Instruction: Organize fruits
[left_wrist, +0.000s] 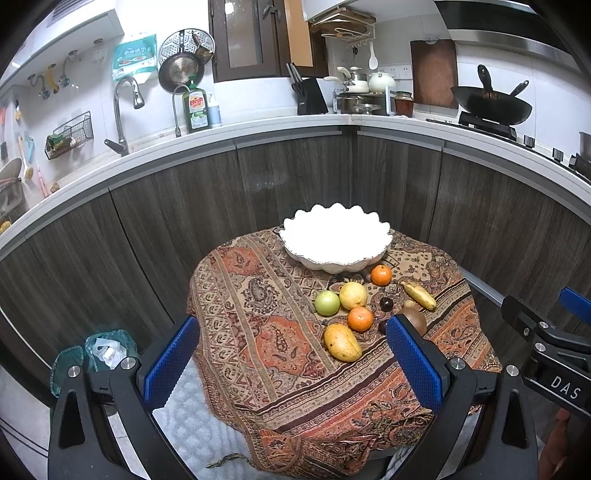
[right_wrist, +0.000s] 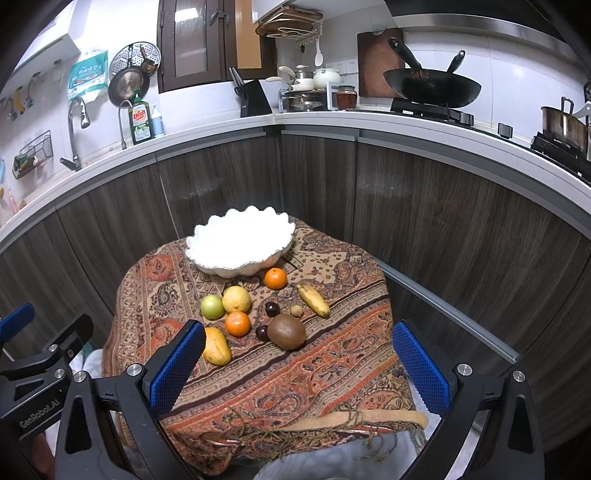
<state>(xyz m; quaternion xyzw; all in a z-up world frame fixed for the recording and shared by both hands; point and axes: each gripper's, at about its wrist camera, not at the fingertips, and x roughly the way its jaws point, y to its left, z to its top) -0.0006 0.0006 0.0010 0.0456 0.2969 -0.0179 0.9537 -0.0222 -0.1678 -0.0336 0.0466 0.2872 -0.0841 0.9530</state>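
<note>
Kitchen setup, small table under a paisley cloth (right_wrist: 332, 369). Fruits sat loose in front of the empty white bowl (right_wrist: 240, 243): mango (right_wrist: 218, 347), kiwi (right_wrist: 286, 331), oranges, banana (right_wrist: 313, 300). Both grippers, left gripper (left_wrist: 291, 363) and right gripper (right_wrist: 299, 363), hung wide open, holding nothing. Looked like nothing was sorted yet; I'd guess first pick next, probably the kiwi.

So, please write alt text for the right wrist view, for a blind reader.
An empty white scalloped bowl sits on a paisley-clothed table, with a brown kiwi, yellow banana and two oranges in front. The open right gripper hovers before them.
</note>
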